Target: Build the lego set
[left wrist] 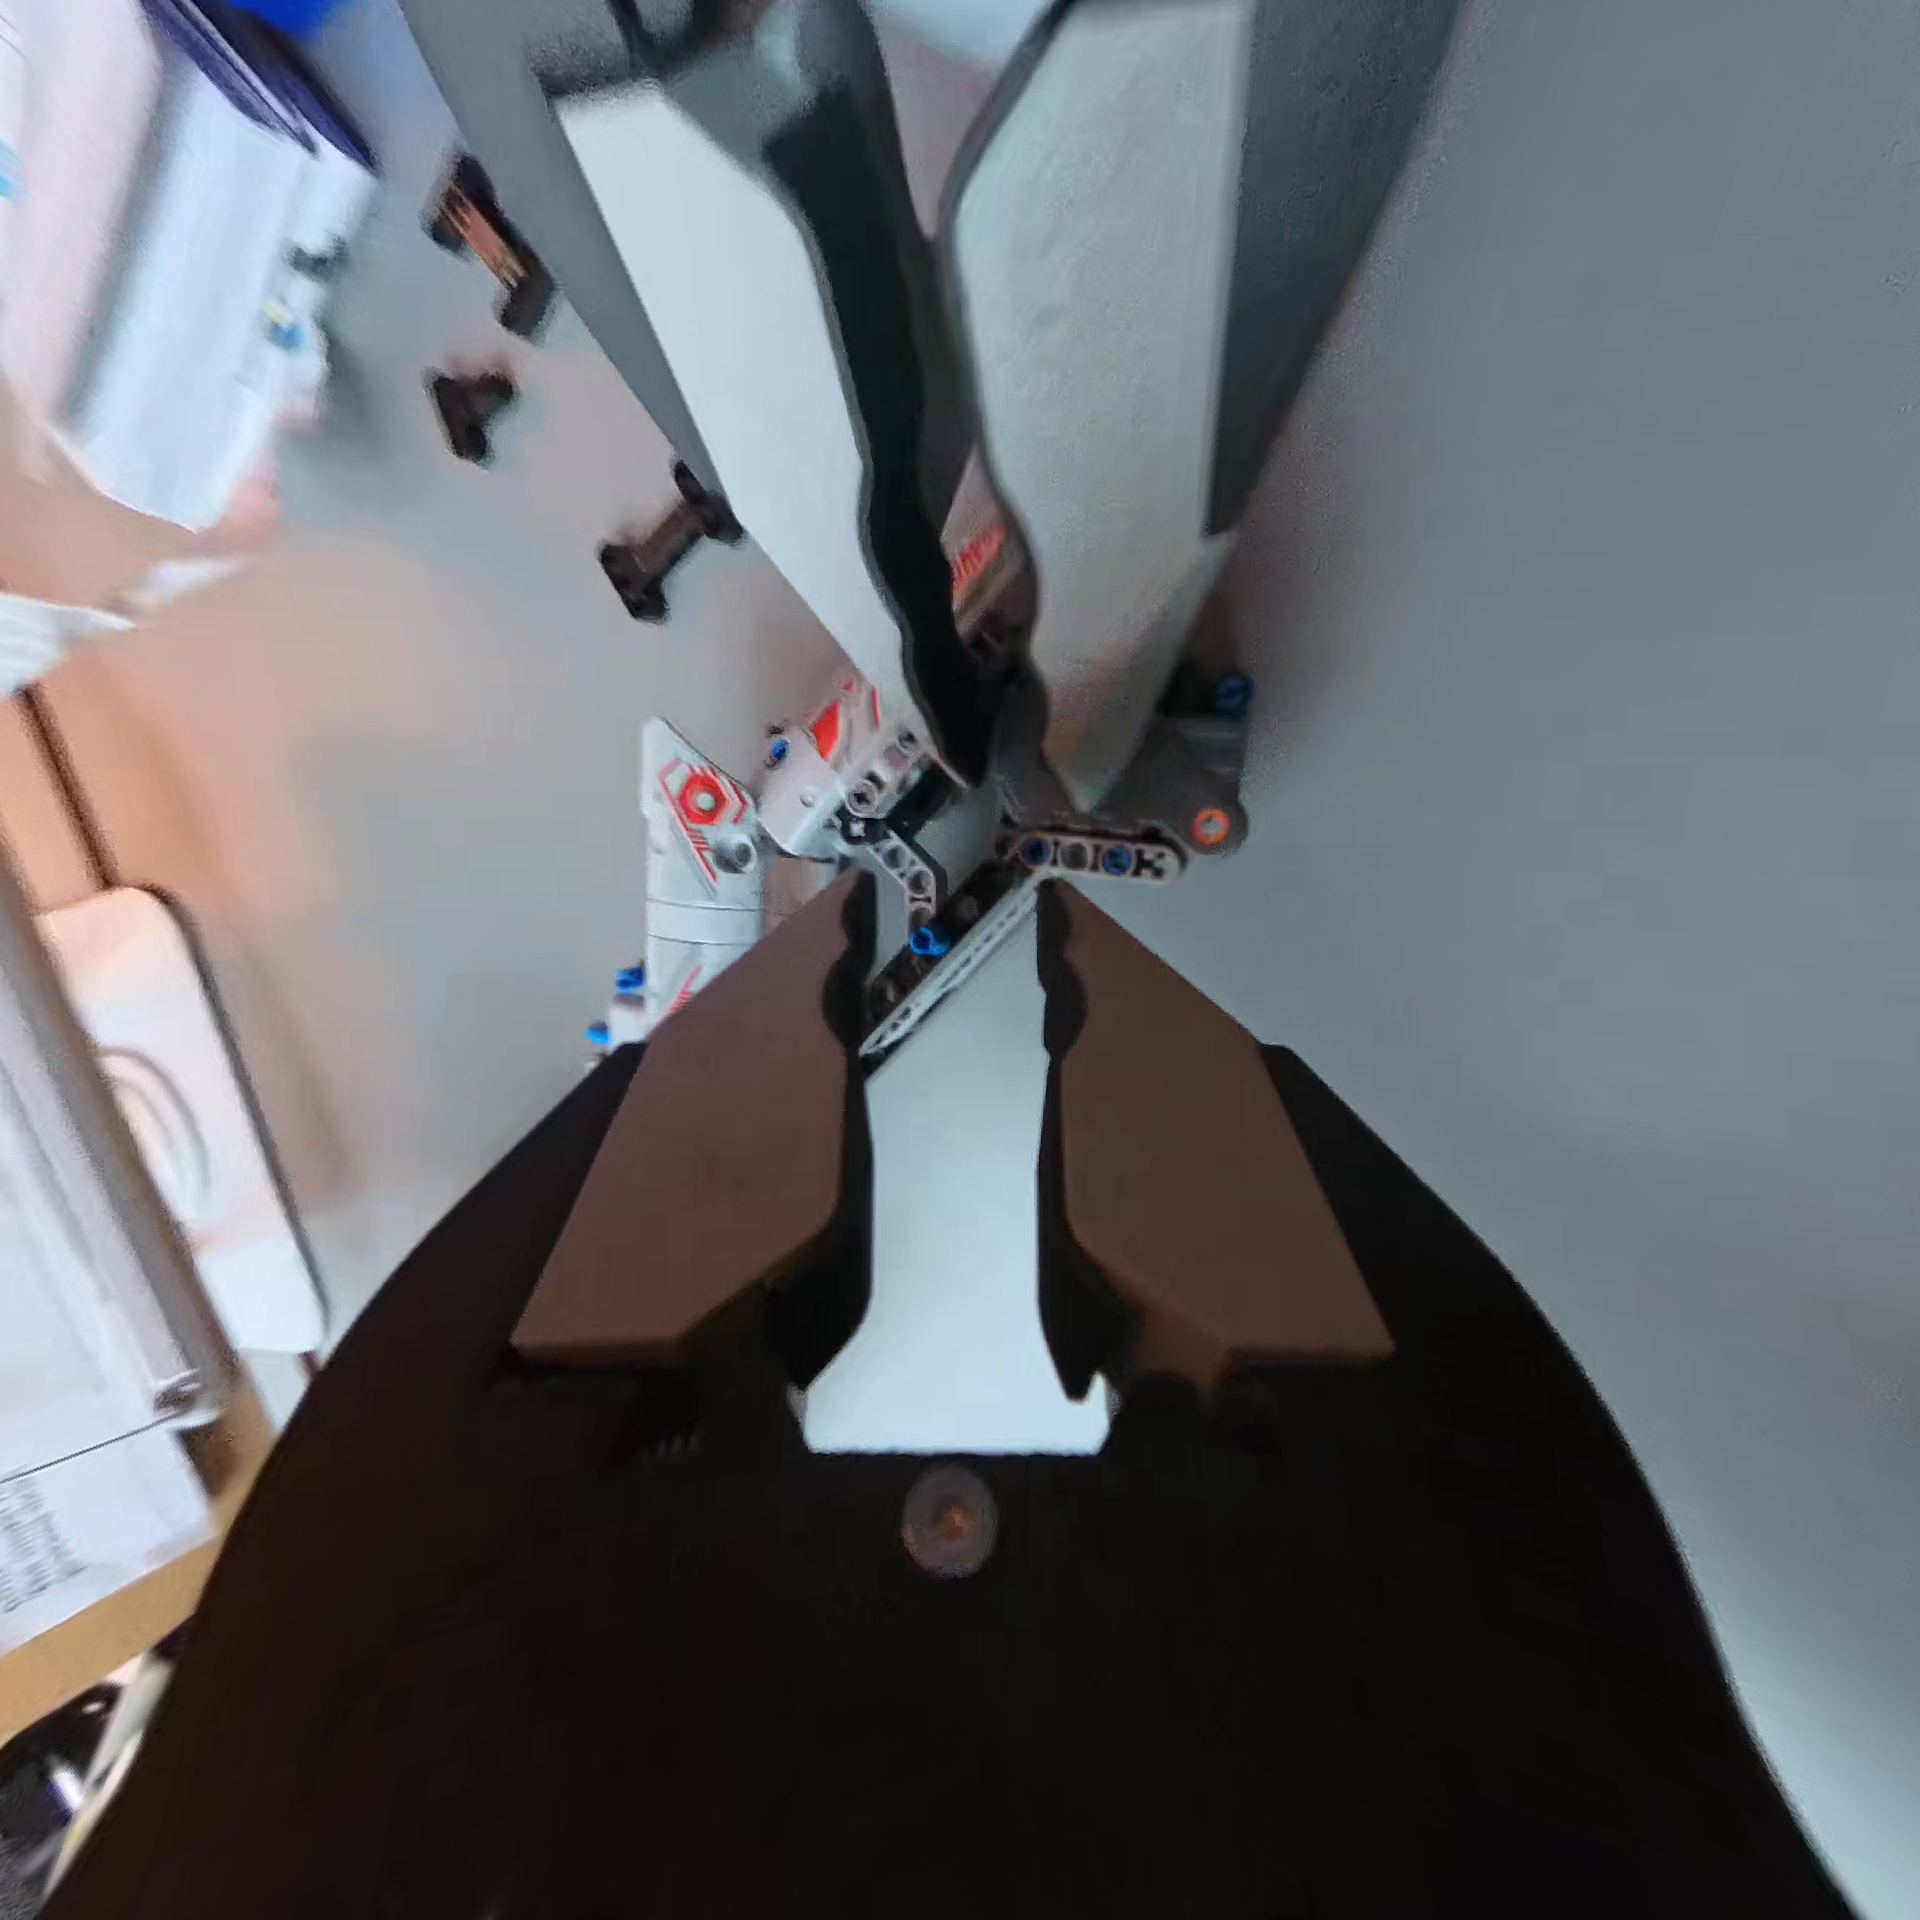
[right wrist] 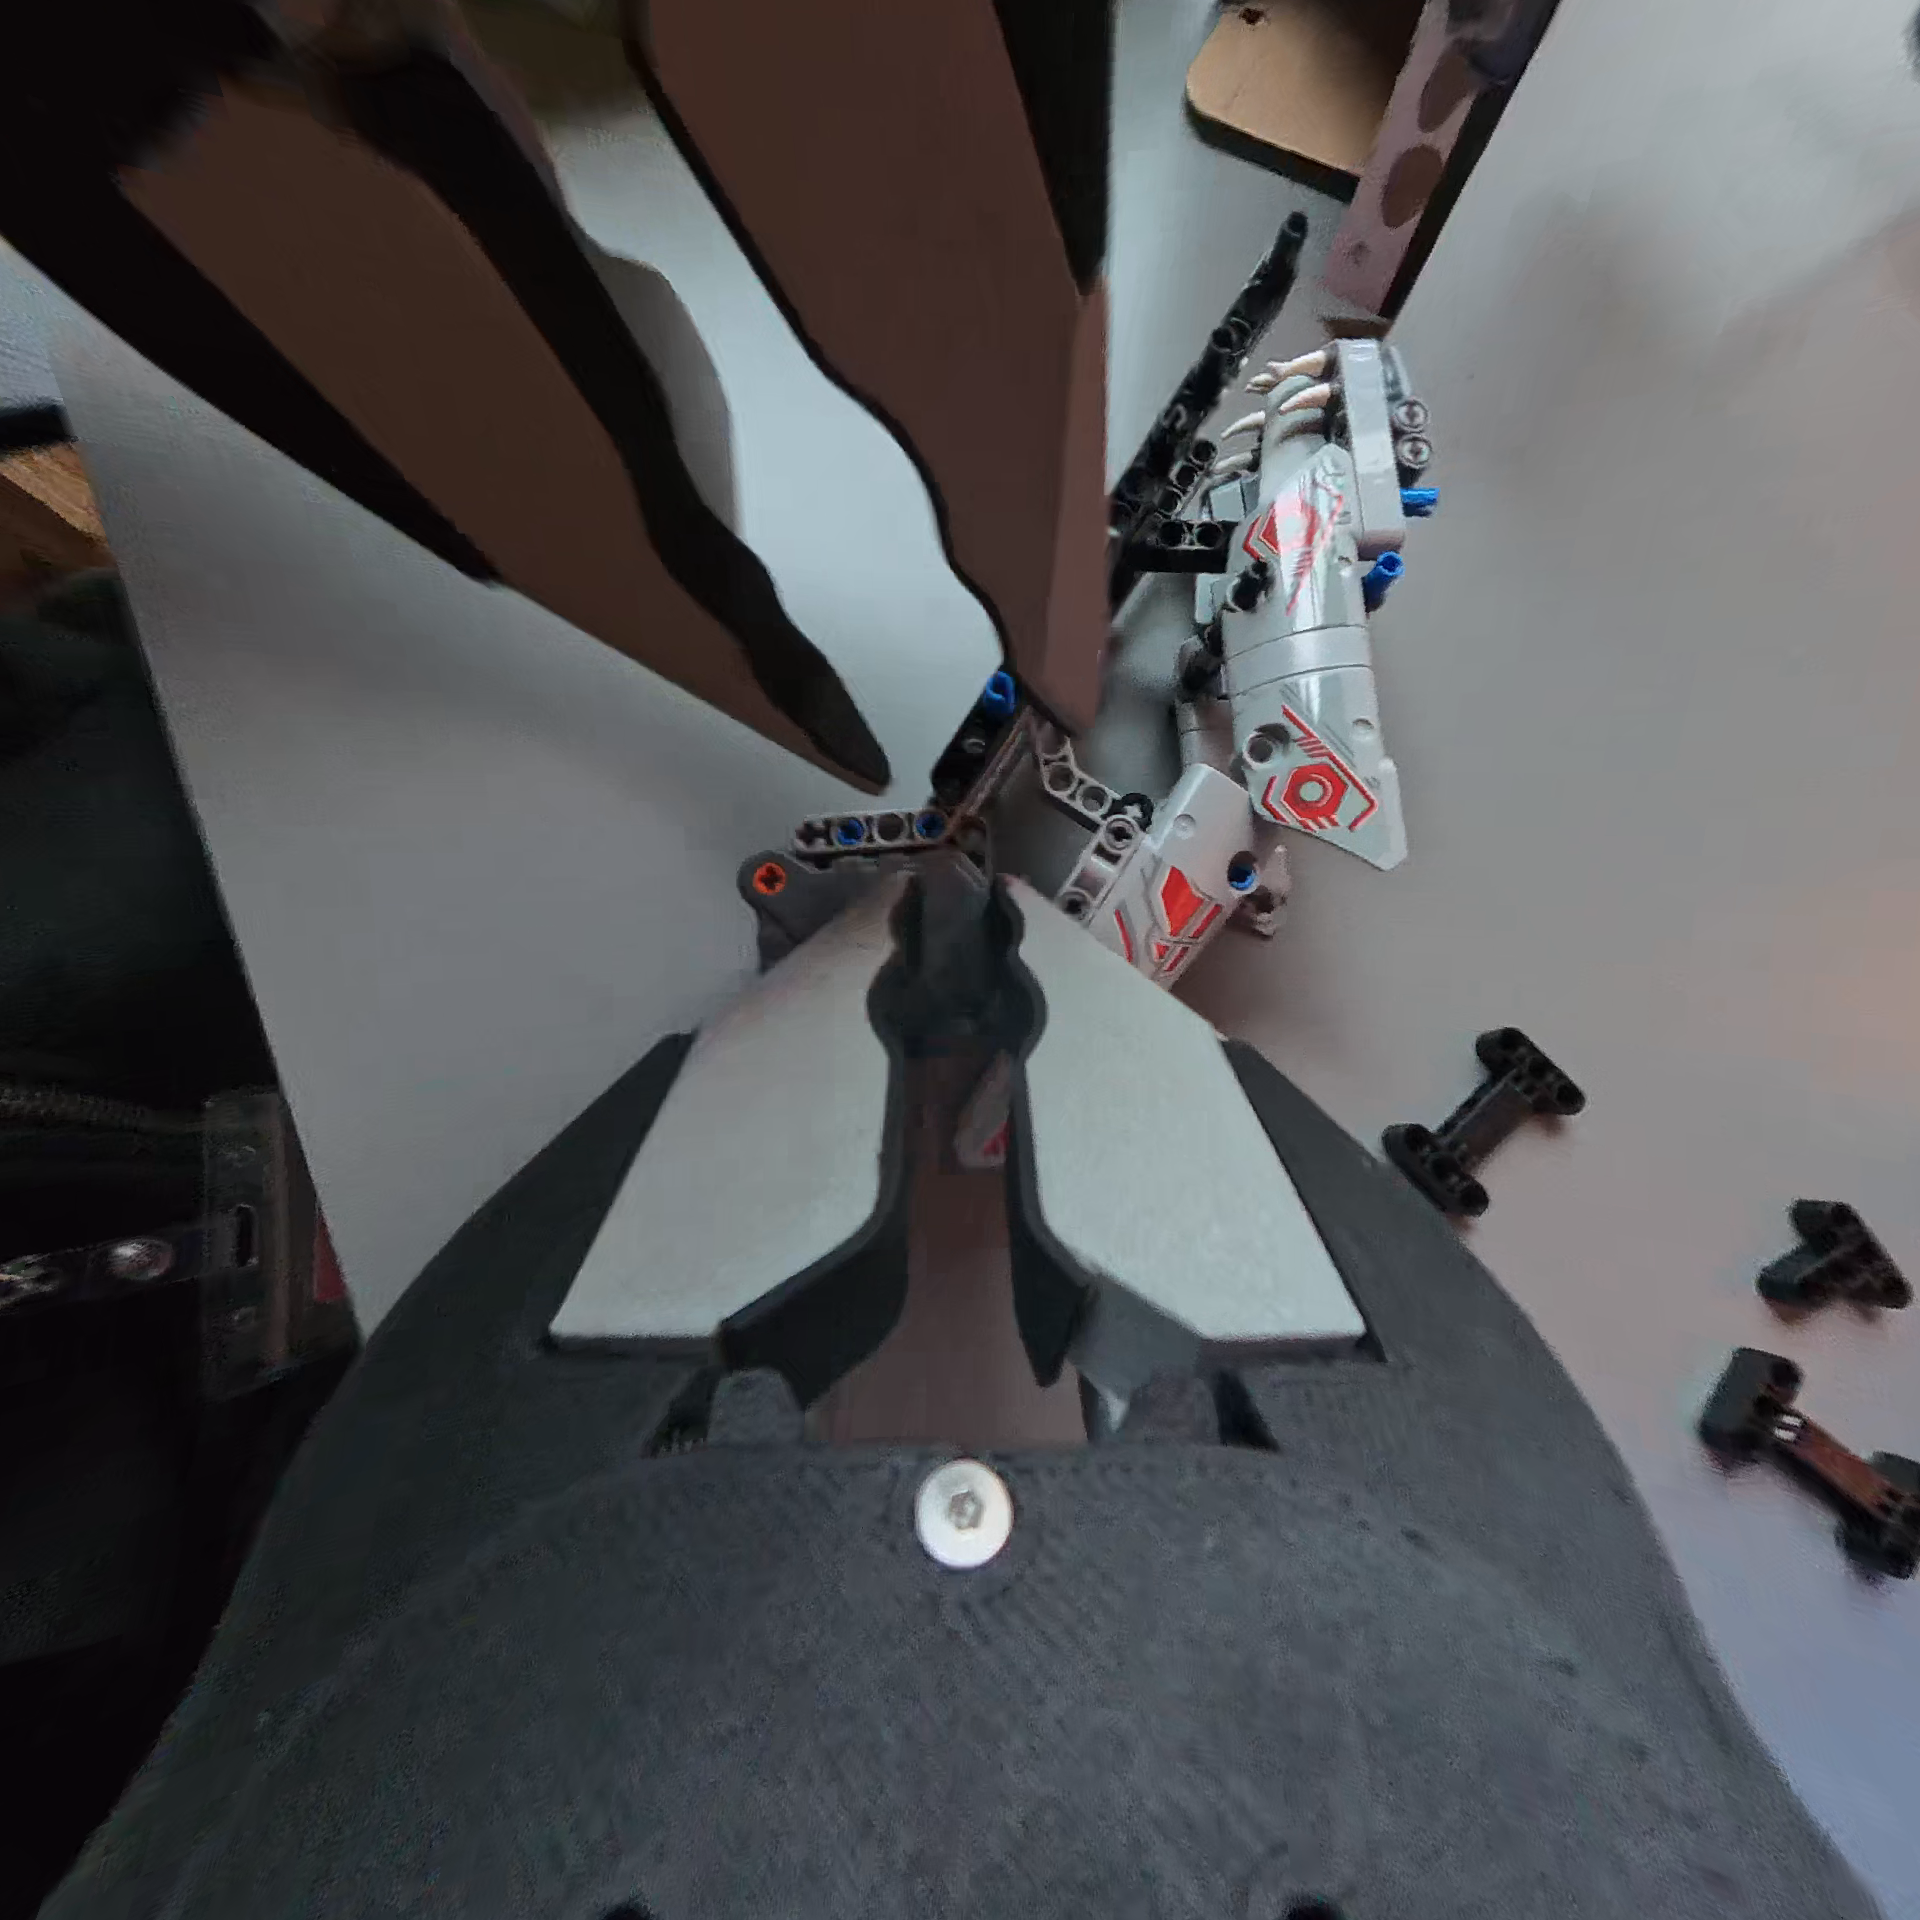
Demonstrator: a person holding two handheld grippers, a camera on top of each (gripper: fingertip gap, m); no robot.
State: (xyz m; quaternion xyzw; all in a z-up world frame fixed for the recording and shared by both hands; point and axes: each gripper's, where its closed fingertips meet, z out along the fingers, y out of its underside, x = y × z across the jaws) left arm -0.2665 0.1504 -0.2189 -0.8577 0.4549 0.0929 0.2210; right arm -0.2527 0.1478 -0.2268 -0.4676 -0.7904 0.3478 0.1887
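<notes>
A grey Lego model (right wrist: 1299,644) with red-marked panels and white teeth lies on the white table (right wrist: 520,727); it also shows in the left wrist view (left wrist: 696,862). A frame of black and grey beams sticks out of it. My right gripper (right wrist: 961,894), with grey fingers, is shut on this frame where the beams meet, next to a grey beam with blue pins (right wrist: 883,829). My left gripper (left wrist: 956,894), with brown fingers, is open. Its fingertips straddle a black beam (left wrist: 935,966) of the same frame, facing the right gripper (left wrist: 1003,790) tip to tip.
Three loose black connector pieces (right wrist: 1486,1122) (right wrist: 1834,1268) (right wrist: 1808,1444) lie on the table to the right of my right gripper. A cardboard piece (right wrist: 1278,94) lies at the far edge. White boxes and papers (left wrist: 208,312) stand at the left of the left wrist view. Less than 4 cm separates the two grippers' tips.
</notes>
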